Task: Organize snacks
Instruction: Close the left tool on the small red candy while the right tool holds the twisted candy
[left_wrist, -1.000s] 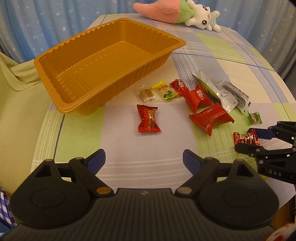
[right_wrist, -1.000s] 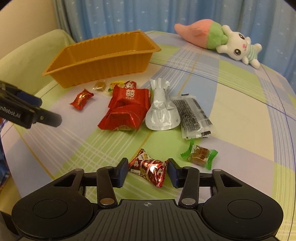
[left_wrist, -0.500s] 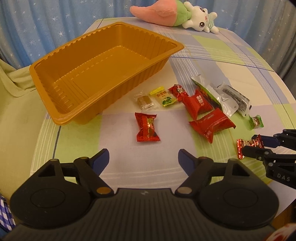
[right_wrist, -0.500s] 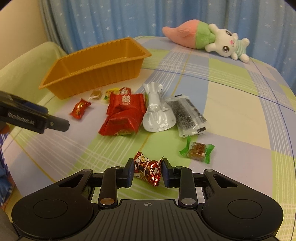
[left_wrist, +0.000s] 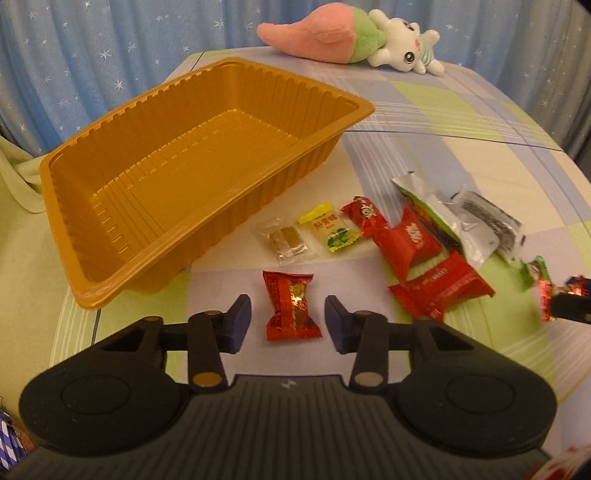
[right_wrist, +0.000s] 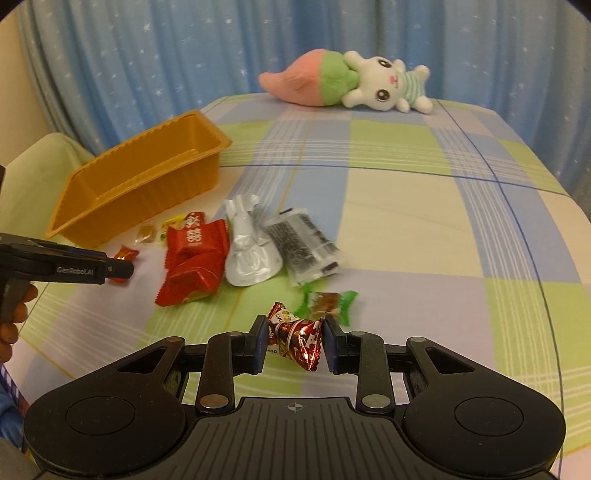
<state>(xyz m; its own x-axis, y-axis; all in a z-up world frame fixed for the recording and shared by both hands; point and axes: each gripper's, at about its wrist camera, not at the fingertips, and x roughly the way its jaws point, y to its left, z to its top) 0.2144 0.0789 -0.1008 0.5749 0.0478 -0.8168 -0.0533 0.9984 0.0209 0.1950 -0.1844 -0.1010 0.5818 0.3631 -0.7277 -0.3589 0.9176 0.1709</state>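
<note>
While my right gripper (right_wrist: 294, 345) clamps the dark-red foil-wrapped candy (right_wrist: 295, 334), my left gripper (left_wrist: 288, 325) stands open astride the flat red candy packet (left_wrist: 290, 305) beside the orange ribbed plastic tray (left_wrist: 207, 177).

Orange tray (left_wrist: 207, 192), red candy (left_wrist: 291, 306), blue-green-cream plaid tablecloth (right_wrist: 424, 206).

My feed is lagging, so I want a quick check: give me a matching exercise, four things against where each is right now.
Things:
1. orange tray
2. red candy
3. foil-wrapped chocolate
4. plush rabbit

Places:
A. pinched in the right tool
B. far end of the table
C. on the cloth between the open left tool's fingers
D. left of the snack pile, with nothing inside

Pairs: 1-D, 2-C, 3-A, 4-B
</note>
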